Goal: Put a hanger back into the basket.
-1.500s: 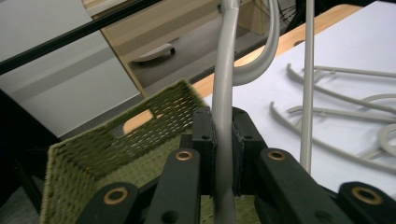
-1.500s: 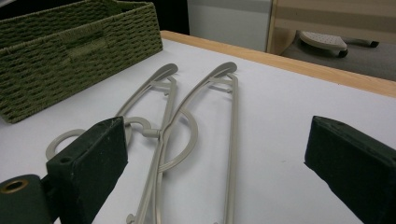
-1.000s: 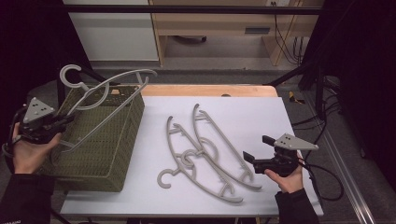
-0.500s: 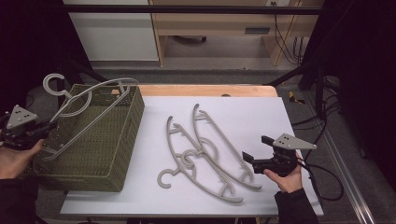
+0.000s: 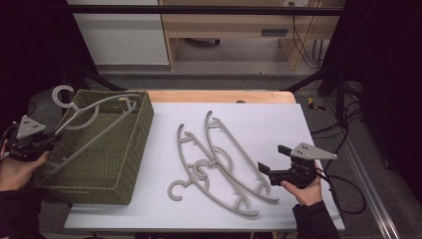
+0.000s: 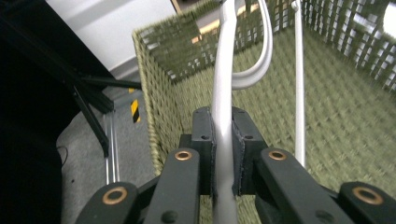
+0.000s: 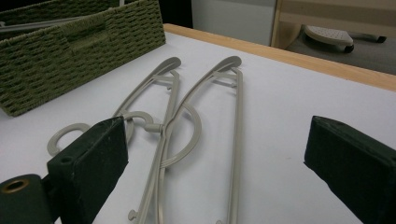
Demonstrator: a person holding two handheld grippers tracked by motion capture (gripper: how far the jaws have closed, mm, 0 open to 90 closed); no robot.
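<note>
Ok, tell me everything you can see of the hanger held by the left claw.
The hanger is pale grey and looks like plastic, with a round open hook, two curved shoulders and a straight bottom bar. It lies tilted over the green woven basket, hook poking out past the far left corner, bar slanting down inside. The left claw is shut on one end of it, both pads pressing the arm. Whether it touches the basket's rim or floor I cannot tell.

Probably a lab: black frame rails (image 5: pixel 199 10), trailing cables (image 5: pixel 303 35), white table (image 5: pixel 278 119).
</note>
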